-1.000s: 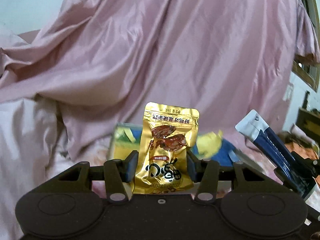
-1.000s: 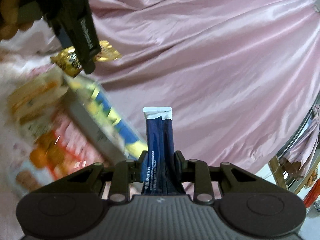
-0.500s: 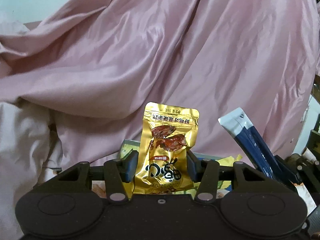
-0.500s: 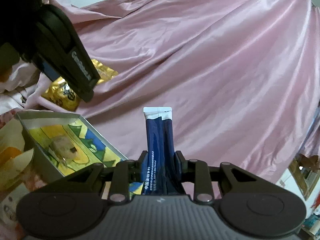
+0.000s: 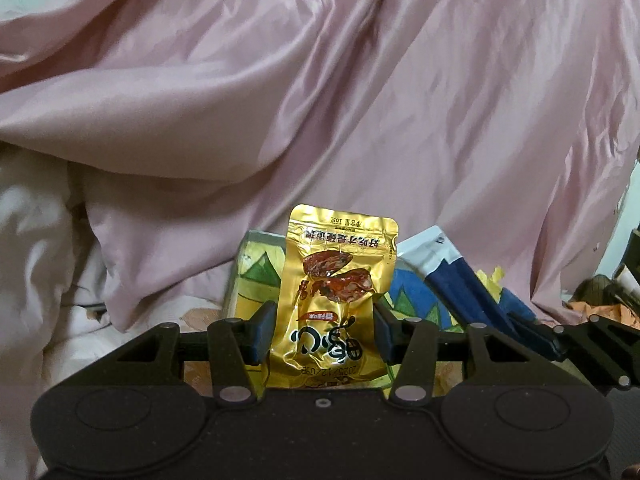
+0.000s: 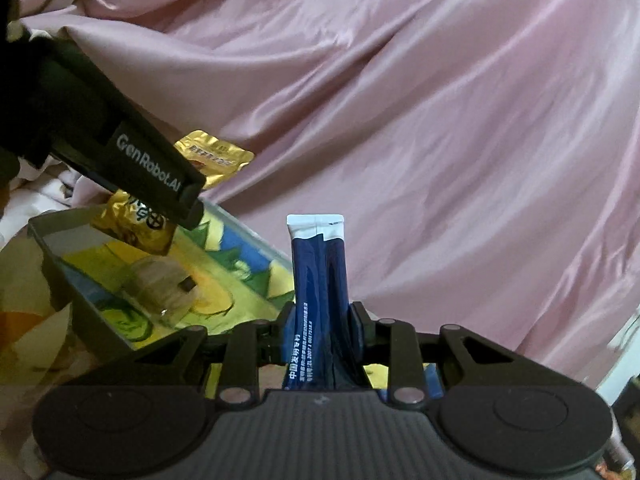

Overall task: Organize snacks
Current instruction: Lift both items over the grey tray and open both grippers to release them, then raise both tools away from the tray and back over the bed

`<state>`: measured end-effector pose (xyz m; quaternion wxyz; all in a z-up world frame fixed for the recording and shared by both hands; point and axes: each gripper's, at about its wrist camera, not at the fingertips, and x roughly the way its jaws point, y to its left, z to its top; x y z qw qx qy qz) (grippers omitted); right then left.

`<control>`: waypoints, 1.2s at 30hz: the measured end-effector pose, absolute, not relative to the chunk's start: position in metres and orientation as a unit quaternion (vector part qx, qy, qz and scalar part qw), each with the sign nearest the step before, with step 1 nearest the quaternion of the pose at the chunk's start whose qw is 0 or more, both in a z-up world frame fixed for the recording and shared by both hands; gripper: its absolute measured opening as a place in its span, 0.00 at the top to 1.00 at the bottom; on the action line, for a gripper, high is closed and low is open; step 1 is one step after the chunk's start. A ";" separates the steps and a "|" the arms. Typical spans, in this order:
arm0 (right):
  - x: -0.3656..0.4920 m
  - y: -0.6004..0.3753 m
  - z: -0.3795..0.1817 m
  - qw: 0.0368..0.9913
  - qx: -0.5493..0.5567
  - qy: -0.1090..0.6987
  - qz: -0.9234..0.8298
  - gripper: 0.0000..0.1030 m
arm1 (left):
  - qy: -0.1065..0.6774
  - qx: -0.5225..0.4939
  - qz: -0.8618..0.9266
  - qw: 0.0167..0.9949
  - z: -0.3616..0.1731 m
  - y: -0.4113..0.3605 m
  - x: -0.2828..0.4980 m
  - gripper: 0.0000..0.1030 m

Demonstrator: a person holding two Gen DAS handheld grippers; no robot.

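My left gripper (image 5: 323,334) is shut on a gold snack pouch (image 5: 336,280) printed with a brown food picture, held upright above a metal tin (image 5: 250,264) with a colourful painted inside. My right gripper (image 6: 319,340) is shut on two dark blue stick packets (image 6: 319,272) with white tops, standing upright between the pads. In the right wrist view the tin (image 6: 60,264) lies at lower left with a small clear-wrapped sweet (image 6: 164,288) in it, and the left gripper (image 6: 160,204) hangs over it with the gold pouch (image 6: 212,156). The blue packets (image 5: 460,284) also show at right in the left wrist view.
Rumpled pink satin cloth (image 5: 360,100) fills the background, with white bedding (image 5: 36,248) at left. A printed yellow and orange sheet (image 6: 24,320) lies beside the tin. Cluttered items (image 5: 608,292) sit at the far right edge.
Both grippers have moved over the tin, which now sits closer under them. The blue packets have drawn nearer to the gold pouch. Both grips are unchanged.
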<state>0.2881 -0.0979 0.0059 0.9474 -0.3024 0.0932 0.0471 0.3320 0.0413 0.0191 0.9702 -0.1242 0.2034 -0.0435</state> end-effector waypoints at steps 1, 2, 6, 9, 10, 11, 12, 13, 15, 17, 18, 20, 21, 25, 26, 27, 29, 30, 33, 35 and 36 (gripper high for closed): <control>0.289 -0.098 0.004 0.947 -0.302 0.099 0.049 0.70 | 0.206 -0.124 -0.045 0.970 0.018 0.041 0.334 0.50; 0.290 -0.098 0.003 0.946 -0.302 0.103 0.050 0.70 | 0.208 -0.123 -0.045 0.969 0.016 0.041 0.334 0.50; 0.291 -0.098 0.000 0.945 -0.304 0.111 0.053 0.69 | 0.218 -0.123 -0.048 0.967 0.014 0.040 0.336 0.49; 0.293 -0.099 0.001 0.947 -0.293 0.120 0.059 0.69 | 0.225 -0.125 -0.049 0.965 0.012 0.040 0.337 0.49; 0.294 -0.100 0.002 0.948 -0.288 0.123 0.061 0.68 | 0.226 -0.126 -0.049 0.965 0.012 0.040 0.337 0.49; 0.296 -0.101 0.002 0.949 -0.284 0.126 0.063 0.68 | 0.227 -0.127 -0.049 0.964 0.012 0.040 0.337 0.49; 0.296 -0.103 0.004 0.950 -0.278 0.128 0.063 0.68 | 0.228 -0.127 -0.049 0.964 0.012 0.040 0.337 0.48; 0.296 -0.104 0.004 0.951 -0.273 0.130 0.064 0.68 | 0.229 -0.128 -0.050 0.964 0.012 0.040 0.337 0.44; 0.297 -0.105 0.004 0.952 -0.270 0.131 0.063 0.68 | 0.228 -0.129 -0.051 0.964 0.012 0.039 0.337 0.37; 0.298 -0.106 0.004 0.952 -0.268 0.132 0.061 0.67 | 0.226 -0.129 -0.052 0.964 0.013 0.038 0.335 0.32; 0.297 -0.107 0.004 0.953 -0.267 0.132 0.062 0.67 | 0.226 -0.128 -0.052 0.964 0.013 0.037 0.334 0.29; 0.298 -0.108 0.005 0.954 -0.263 0.134 0.061 0.61 | 0.222 -0.129 -0.051 0.965 0.016 0.037 0.331 0.23; 0.297 -0.109 0.006 0.954 -0.259 0.134 0.062 0.56 | 0.220 -0.130 -0.050 0.965 0.018 0.036 0.329 0.20; 0.289 -0.116 0.015 0.960 -0.244 0.129 0.054 0.42 | 0.208 -0.140 -0.047 0.967 0.029 0.039 0.316 0.12; 0.286 -0.119 0.018 0.961 -0.239 0.126 0.052 0.37 | 0.205 -0.141 -0.046 0.968 0.033 0.040 0.311 0.12; 0.283 -0.121 0.021 0.963 -0.233 0.123 0.049 0.34 | 0.202 -0.142 -0.045 0.968 0.036 0.040 0.307 0.09; 0.275 -0.128 0.030 0.969 -0.218 0.113 0.044 0.22 | 0.193 -0.142 -0.044 0.970 0.043 0.041 0.298 0.07; 0.270 -0.131 0.034 0.971 -0.210 0.106 0.041 0.16 | 0.189 -0.143 -0.043 0.971 0.047 0.042 0.293 0.07; 0.254 -0.140 0.046 0.978 -0.188 0.085 0.036 0.09 | 0.175 -0.145 -0.046 0.973 0.059 0.041 0.277 0.01; 0.241 -0.146 0.054 0.981 -0.176 0.071 0.034 0.04 | 0.162 -0.144 -0.045 0.975 0.067 0.039 0.265 0.01; 0.235 -0.148 0.057 0.983 -0.171 0.064 0.033 0.04 | 0.156 -0.142 -0.046 0.976 0.071 0.038 0.259 0.01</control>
